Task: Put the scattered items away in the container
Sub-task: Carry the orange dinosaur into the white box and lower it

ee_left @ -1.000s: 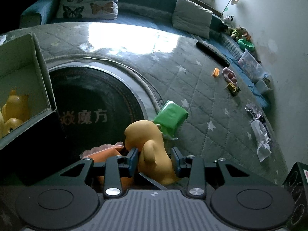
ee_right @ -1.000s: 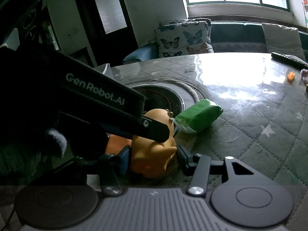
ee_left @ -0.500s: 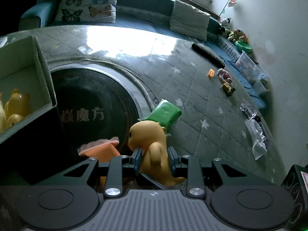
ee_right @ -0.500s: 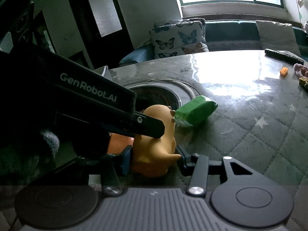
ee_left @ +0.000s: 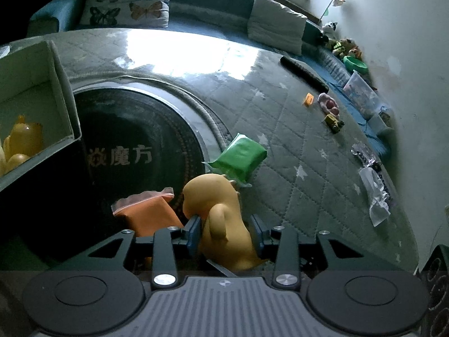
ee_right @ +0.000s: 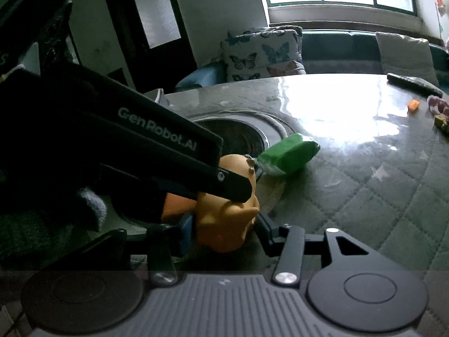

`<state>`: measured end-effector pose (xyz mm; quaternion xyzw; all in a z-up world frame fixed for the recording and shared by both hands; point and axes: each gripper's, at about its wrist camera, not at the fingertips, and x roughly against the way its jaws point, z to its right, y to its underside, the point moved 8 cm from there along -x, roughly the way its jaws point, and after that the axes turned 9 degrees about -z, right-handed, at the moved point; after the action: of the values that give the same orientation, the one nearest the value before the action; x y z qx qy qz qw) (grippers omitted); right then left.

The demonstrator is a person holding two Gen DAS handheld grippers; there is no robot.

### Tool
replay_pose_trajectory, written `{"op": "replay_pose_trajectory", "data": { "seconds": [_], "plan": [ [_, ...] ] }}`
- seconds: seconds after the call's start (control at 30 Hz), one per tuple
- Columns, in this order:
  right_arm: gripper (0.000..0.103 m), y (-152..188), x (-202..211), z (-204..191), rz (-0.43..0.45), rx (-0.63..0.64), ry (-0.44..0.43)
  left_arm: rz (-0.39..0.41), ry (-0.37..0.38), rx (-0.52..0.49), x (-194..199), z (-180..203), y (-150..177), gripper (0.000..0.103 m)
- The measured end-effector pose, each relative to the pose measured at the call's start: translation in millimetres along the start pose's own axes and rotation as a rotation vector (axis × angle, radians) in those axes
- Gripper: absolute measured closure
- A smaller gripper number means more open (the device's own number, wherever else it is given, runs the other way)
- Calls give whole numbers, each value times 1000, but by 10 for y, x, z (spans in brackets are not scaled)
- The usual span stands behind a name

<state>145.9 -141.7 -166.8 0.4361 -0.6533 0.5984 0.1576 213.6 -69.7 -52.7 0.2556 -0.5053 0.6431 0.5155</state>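
A yellow dinosaur toy stands on the quilted table mat, between an orange packet and a green packet. My left gripper straddles its body; the jaws are opening, with a thin gap at each pad. In the right wrist view, the same toy sits between the pads of my right gripper, which touch both its sides. A left finger crosses over the toy's head. The open box at the left holds yellow toys.
A round black hob plate lies beside the box. Far right on the mat are a black remote, a small orange piece, a toy vehicle and clear bags. A gloved hand holds the left gripper.
The left jaws squeezed in on the dinosaur half a second ago and have since spread apart again. The toy and the right gripper have barely shifted.
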Motion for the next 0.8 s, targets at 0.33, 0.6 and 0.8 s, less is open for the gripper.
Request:
{"op": "replay_pose_trajectory", "data": {
  "seconds": [0.33,0.6,0.8],
  "plan": [
    [57,65,91,-89,7,30,20,11,15,11,82,-8,95,63],
    [57,-38,301,-369,65,93,19,98,24,39,493,-45,123,63],
    [58,-271,317,-769,113,184,-25,202,-37,67,926,-274,45,63]
  ]
}}
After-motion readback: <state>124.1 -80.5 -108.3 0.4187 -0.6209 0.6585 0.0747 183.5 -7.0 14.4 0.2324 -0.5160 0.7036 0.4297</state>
